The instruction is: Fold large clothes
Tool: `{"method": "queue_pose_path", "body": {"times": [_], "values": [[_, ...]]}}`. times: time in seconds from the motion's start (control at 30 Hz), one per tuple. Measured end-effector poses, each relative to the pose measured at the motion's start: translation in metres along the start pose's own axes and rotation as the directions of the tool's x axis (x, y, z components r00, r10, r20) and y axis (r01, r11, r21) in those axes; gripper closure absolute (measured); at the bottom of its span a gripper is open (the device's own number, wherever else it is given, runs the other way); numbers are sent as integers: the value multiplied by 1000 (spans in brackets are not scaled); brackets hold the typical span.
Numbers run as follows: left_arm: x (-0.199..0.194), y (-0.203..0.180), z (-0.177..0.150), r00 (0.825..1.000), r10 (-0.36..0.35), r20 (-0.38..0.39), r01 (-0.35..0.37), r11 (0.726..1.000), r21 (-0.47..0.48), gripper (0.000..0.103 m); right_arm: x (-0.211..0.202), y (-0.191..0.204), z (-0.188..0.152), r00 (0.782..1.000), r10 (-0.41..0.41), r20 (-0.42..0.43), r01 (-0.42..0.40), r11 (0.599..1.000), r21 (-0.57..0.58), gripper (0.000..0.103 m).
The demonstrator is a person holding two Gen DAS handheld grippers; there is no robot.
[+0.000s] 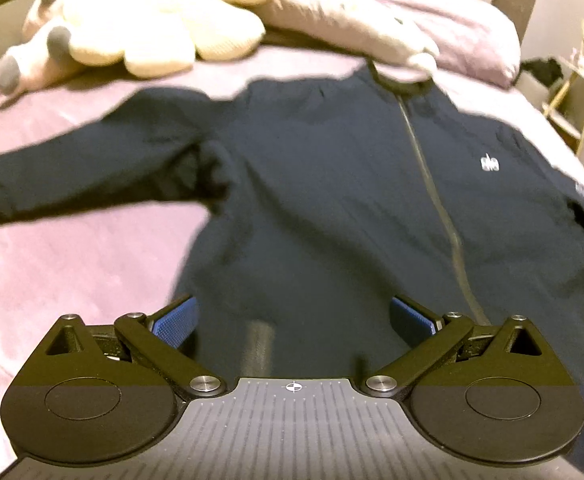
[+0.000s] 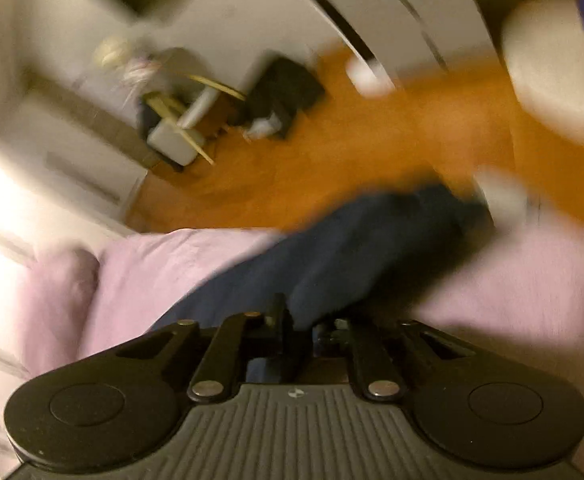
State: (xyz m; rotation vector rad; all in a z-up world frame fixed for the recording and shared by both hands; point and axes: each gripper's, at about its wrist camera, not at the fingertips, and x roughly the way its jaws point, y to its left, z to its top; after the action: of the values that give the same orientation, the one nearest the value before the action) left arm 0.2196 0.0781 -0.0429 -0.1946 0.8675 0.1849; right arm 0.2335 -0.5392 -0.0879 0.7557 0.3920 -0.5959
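Dark jacket flat on bed, left tool released – angled down over hem, right tool clenched on sleeve

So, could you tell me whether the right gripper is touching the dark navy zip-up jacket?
Touching: in the right wrist view, the right gripper has its jaws closed on a fold of the jacket.

Two wrist views, close over jacket

Big dark navy zip-up jacket with a small white chest logo lies front-up, spread flat on the lilac bed sheet, collar toward the pillows, one sleeve stretched out sideways.
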Motion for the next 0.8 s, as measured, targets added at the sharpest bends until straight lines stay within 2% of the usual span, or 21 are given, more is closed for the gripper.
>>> {"method": "queue_pose_path", "body": {"times": [0.03, 0.07, 0.1, 0.13, 0.17, 0.2, 0.23, 0.3, 0.33, 0.37, 0.4, 0.43, 0.47, 0.53, 0.57, 0.63, 0.67, 0.7, 0.73, 0.77, 0.8], "values": [[-3, 4, 4, 1000, -6, 20, 6, 1000, -8, 0, -15, 34, -5, 998, 44, 46, -37, 988, -147, 92], [-5, 9, 8, 999, -15, 39, 15, 1000, -17, 0, -30, 70, -15, 992, 109, 71, -84, 954, -289, 92], [-7, 11, 12, 998, -24, 56, 26, 999, -27, 0, -46, 112, -36, 978, 198, 65, -149, 882, -446, 91], [-10, 14, 17, 996, -40, 75, 43, 998, -39, 0, -58, 145, -57, 963, 267, 37, -200, 801, -564, 91], [-11, 16, 20, 994, -60, 92, 65, 997, -48, 0, -69, 178, -87, 945, 328, -2, -241, 691, -682, 91], [-13, 17, 23, 990, -86, 109, 92, 994, -53, 0, -75, 200, -111, 930, 366, -35, -264, 599, -756, 91], [-13, 17, 25, 986, -110, 122, 117, 992, -53, 0, -81, 222, -144, 913, 398, -86, -290, 485, -825, 90], [-7, 14, 32, 980, -151, 131, 158, 987, -38, 0, -81, 251, -211, 895, 400, -197, -329, 294, -898, 84], [-2, 11, 34, 978, -167, 125, 172, 985, -32, 0, -76, 258, -238, 894, 379, -241, -340, 220, -914, 82], [4, 7, 38, 975, -187, 117, 191, 981, -23, 0, -69, 263, -262, 901, 341, -269, -337, 160, -928, 81], [10, 3, 41, 973, -204, 108, 206, 978, -17, 0, -56, 268, -288, 914, 268, -305, -342, 101, -934, 72], [17, -2, 45, 970, -222, 97, 224, 975, -11, 0, -40, 269, -307, 924, 183, -336, -353, 68, -933, 62], [26, -8, 49, 966, -245, 85, 247, 969, -9, 0, -32, 267, -317, 930, 153, -334, -346, 59, -936, 62], [45, -20, 58, 949, -309, 65, 311, 950, -34, 0, -35, 267, -307, 918, 184, -350, -373, 109, -921, 61], [56, -25, 62, 939, -341, 53, 344, 937, -57, 0, -35, 267, -295, 902, 189, -387, -417, 157, -895, 60], [81, -40, 71, 910, -413, 25, 413, 904, -110, 0, -38, 257, -257, 851, 251, -461, -522, 304, -797, 50], [95, -50, 75, 894, -449, 7, 445, 885, -136, 0, -41, 244, -248, 834, 284, -473, -551, 375, -746, 41], [109, -59, 79, 880, -474, -13, 467, 870, -157, 1, -42, 234, -233, 820, 313, -478, -572, 447, -688, 40], [121, -67, 81, 869, -493, -31, 481, 858, -179, 4, -42, 225, -220, 806, 339, -486, -592, 496, -636, 40], [134, -76, 84, 859, -509, -51, 490, 847, -206, 13, -43, 213, -209, 791, 364, -491, -609, 542, -579, 40], [146, -83, 86, 849, -523, -77, 495, 838, -229, 18, -46, 197, -201, 782, 382, -492, -616, 588, -524, 40]]}}
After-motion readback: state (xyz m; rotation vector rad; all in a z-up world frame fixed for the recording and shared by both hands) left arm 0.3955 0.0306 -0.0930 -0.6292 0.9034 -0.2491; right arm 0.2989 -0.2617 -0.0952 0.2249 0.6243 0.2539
